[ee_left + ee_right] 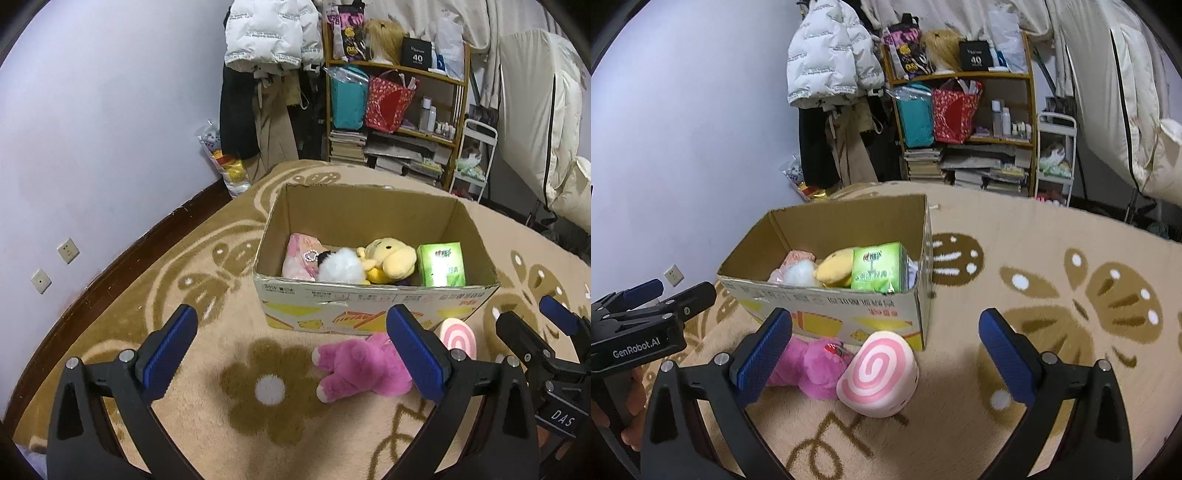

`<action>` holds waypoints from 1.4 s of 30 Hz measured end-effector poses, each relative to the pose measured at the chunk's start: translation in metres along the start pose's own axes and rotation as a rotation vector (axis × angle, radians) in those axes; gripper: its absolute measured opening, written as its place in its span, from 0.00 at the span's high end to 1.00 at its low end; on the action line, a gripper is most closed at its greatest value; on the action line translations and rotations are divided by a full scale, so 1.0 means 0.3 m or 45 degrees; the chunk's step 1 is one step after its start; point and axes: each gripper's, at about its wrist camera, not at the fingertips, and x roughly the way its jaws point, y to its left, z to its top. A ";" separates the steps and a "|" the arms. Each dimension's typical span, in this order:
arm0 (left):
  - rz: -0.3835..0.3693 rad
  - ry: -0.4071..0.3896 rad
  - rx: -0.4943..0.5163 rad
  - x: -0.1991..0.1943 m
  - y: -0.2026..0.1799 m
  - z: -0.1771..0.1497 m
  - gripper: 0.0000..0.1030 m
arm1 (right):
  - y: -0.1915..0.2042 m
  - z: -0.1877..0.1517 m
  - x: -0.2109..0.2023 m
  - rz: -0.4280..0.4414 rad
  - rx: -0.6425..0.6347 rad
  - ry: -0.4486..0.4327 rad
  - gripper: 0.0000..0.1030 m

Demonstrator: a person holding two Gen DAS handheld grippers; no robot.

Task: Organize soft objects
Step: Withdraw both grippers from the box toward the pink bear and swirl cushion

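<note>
Holding both grippers above the patterned blanket (1052, 236) with jaws spread wide and nothing between them, the person is positioned to collect the two soft items that lie outside the cardboard box (373, 299). The left gripper (291, 350) faces the pink plush toy (360, 365), which lies on the blanket just in front of the box's near wall. The right gripper (886, 354) faces the pink swirl cushion (879, 373), which touches the plush and rests near the box's near right corner. Inside the box sit a yellow plush (391, 258), a white fluffy toy (341, 266), a pink packet (301, 254) and a green tissue pack (441, 264), grouped along the near wall, which leaves free floor toward the far wall. By this judgement the task is largely done, and each open gripper is assigned the item nearest to it.
</note>
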 end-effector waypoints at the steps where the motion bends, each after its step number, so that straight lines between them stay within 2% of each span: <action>1: -0.002 0.006 0.006 0.007 -0.001 -0.001 0.02 | -0.002 -0.002 0.007 0.002 0.005 0.006 0.00; 23: -0.048 0.160 0.073 0.178 -0.062 -0.046 0.02 | -0.011 -0.069 0.150 0.000 0.025 0.121 0.00; 42: -0.034 0.217 0.056 0.251 -0.061 -0.057 0.02 | -0.004 -0.107 0.223 -0.013 0.013 0.193 0.00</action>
